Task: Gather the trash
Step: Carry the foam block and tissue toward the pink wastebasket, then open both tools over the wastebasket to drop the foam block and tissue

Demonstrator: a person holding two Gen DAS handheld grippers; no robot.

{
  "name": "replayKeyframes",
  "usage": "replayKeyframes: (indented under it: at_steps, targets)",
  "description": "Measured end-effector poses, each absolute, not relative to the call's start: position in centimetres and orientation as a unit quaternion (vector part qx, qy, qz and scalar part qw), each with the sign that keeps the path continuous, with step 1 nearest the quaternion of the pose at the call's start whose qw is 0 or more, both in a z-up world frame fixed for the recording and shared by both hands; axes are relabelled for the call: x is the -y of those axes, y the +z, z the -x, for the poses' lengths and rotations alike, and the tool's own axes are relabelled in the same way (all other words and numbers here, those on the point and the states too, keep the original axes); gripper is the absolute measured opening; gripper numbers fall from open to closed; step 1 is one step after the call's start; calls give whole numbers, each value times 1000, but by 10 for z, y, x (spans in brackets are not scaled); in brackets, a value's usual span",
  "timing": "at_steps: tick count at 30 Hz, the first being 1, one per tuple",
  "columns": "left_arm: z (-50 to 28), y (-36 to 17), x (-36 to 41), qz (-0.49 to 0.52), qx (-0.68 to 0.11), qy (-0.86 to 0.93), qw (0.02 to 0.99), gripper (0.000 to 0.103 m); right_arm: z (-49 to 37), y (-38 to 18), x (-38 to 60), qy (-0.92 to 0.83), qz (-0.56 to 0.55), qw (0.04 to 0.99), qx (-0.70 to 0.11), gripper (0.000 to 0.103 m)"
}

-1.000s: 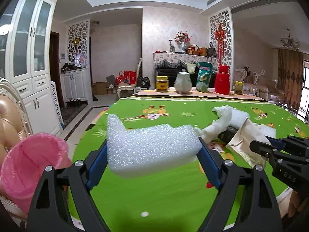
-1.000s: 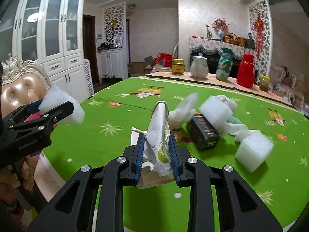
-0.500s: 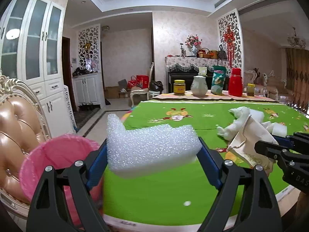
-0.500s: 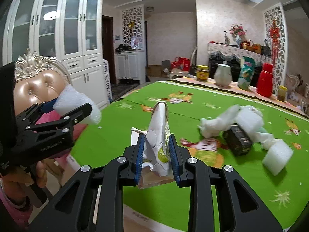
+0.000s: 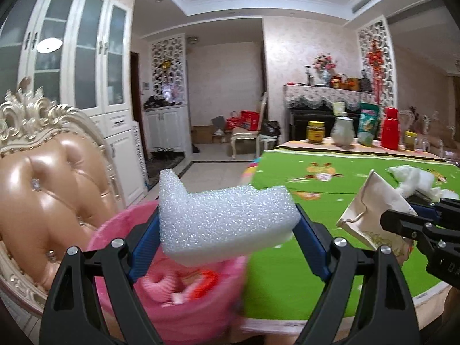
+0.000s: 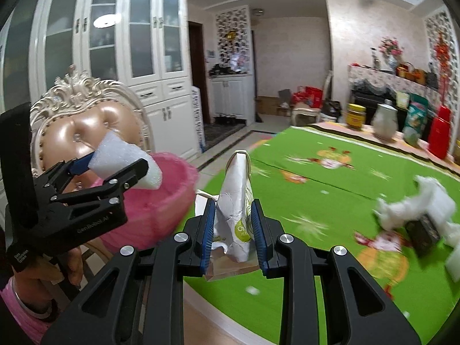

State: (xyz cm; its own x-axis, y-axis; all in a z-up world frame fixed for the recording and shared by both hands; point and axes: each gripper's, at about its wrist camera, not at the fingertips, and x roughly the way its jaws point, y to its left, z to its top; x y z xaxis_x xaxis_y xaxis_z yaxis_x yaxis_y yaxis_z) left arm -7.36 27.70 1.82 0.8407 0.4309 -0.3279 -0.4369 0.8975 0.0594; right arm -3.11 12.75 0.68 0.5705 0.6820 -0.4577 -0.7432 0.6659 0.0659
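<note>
Left gripper [image 5: 227, 230] clamps one foam block [image 5: 224, 218]; right gripper [image 6: 234, 224] clamps one paper bag [image 6: 234, 201].

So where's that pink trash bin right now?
The pink bin sits low on the left in the left wrist view, by the padded chair, beneath the foam block in the left claw.

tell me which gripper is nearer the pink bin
Left. The left gripper, shut on the foam block, hangs over the pink bin; the right gripper, clamping a paper bag, is beside it.
</note>
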Motion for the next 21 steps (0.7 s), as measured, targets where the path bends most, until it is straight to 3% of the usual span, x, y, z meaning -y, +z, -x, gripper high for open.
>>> replayKeyframes:
  at_steps: [21]
  targets:
    - [95,-7,-418,93,-220,292,926,84,11,-5,-257,472,41,833,-286,28]
